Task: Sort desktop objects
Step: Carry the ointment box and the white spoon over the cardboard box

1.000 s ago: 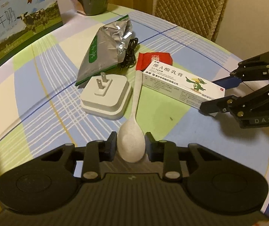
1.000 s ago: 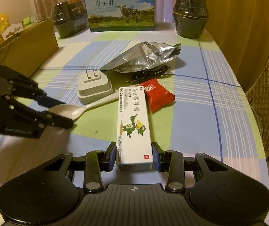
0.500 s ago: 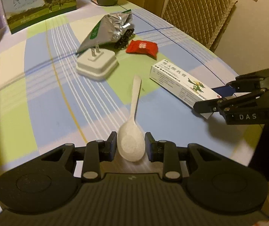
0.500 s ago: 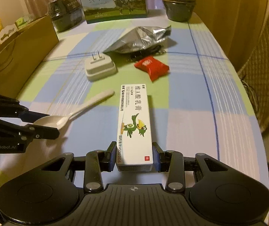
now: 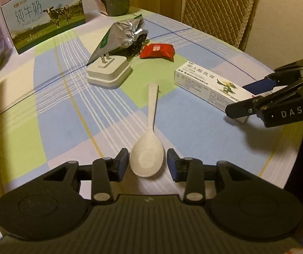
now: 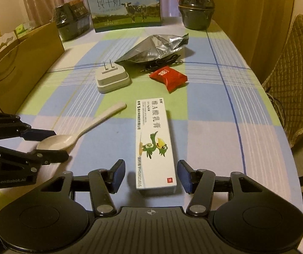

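Observation:
A white spoon (image 5: 152, 110) lies on the checked tablecloth with its bowl between the fingers of my left gripper (image 5: 147, 164). The jaws are opening and a thin gap shows on each side of the bowl. A white ointment box (image 6: 154, 144) with a green bird lies flat, its near end between the blue pads of my right gripper (image 6: 151, 175). Those jaws are opening too and stand clear of the box. Each gripper also shows in the other's view: the right gripper (image 5: 239, 99) at the box (image 5: 206, 82), the left gripper (image 6: 56, 145) at the spoon (image 6: 92, 124).
Further back lie a white charger plug (image 6: 112, 79), a red sachet (image 6: 168, 78), a foil bag (image 6: 153, 46) and a black cable (image 6: 164, 62). A milk carton (image 6: 126, 4) and dark jars (image 6: 196, 6) stand at the far end. A cardboard box (image 6: 24, 63) lines the left, a quilted chair (image 6: 295, 84) the right.
Both grippers drew back from the cluster toward the table's near end, dragging the spoon and the ointment box along. Both pairs of jaws, shut before, have now parted from them.

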Demonstrator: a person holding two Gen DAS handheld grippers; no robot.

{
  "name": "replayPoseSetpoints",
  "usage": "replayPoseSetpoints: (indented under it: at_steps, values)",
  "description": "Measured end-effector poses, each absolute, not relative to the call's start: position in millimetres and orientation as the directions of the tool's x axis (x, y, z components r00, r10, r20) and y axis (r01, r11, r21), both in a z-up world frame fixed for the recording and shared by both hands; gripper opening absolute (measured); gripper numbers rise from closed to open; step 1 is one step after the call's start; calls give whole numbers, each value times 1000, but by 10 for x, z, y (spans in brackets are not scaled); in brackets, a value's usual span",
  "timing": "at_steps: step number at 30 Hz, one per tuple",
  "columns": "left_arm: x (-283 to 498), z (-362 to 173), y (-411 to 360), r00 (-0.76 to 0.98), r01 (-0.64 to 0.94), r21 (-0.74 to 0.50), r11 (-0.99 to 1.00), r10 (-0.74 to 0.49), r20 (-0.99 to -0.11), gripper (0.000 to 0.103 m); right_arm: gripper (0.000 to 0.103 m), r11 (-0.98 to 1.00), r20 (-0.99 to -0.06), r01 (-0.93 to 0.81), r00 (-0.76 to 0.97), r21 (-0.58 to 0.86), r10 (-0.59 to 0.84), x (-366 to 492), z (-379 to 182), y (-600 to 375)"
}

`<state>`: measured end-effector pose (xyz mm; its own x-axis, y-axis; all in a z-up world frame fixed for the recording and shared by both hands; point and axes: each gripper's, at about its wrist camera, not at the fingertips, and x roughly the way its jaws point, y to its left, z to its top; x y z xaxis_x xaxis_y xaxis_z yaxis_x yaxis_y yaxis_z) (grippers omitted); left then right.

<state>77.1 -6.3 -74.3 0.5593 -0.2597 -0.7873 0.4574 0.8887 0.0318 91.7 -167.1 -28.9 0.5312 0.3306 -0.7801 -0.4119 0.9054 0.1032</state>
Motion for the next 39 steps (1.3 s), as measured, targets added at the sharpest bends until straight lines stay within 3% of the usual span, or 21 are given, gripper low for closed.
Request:
replayPoseSetpoints:
  at_steps: [4,6,23,24,27,39]
  values:
    - [791,-760,-66,571,466,35,884,-270,-775,34,52,906,-776,-412,538,100,330,937,-311,-1671]
    - [799,-768,-63,573,472,34,881,-277,-772,29,52,907,-772,-410,543,98,329,949,-323,-1673]
    - [735,-667,23,569,409,-48,911,-295,-767,28,52,906,-772,-421,560,49,302,1155,-423,-1475]
    - [733,-661,26,569,404,-52,913,-295,-767,28,51,905,-771,-424,562,42,299,1153,-426,-1467]
    - [731,-652,23,570,398,-52,916,-292,-768,28,35,907,-772,-421,571,19,281,1144,-421,-1460]
    - [655,-455,26,593,377,-66,924,-295,-749,28,35,921,-736,-385,607,59,301,932,-80,-1529]
